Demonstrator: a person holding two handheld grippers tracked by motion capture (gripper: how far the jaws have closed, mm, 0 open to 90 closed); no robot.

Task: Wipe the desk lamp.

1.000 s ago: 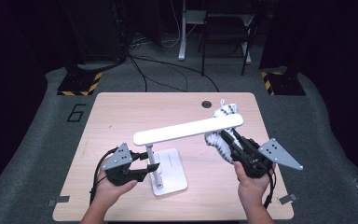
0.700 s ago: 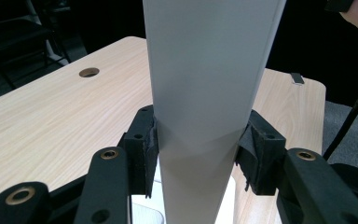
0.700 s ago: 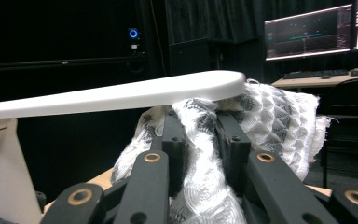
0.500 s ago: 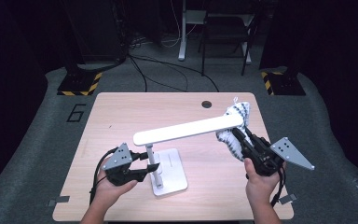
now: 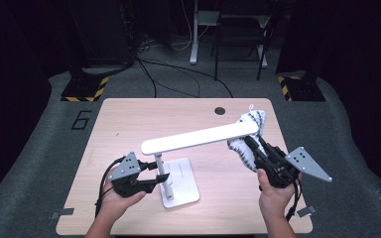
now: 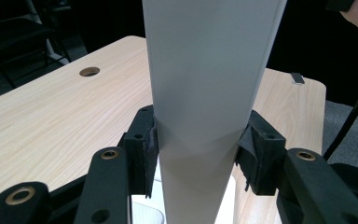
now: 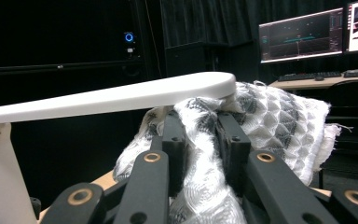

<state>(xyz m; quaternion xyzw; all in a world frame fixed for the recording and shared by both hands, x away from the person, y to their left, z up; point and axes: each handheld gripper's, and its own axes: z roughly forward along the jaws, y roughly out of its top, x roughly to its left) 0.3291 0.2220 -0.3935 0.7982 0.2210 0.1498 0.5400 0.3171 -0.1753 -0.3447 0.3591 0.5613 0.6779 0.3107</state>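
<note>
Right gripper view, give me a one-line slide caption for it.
Right gripper clamps a grey-and-white patterned cloth against the underside of the white desk lamp's head.

Black chair and lit monitors behind the table.

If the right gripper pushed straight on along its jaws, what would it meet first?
The cloth the right gripper already clamps would press against the far end of the lamp head; it looks in contact already.
</note>
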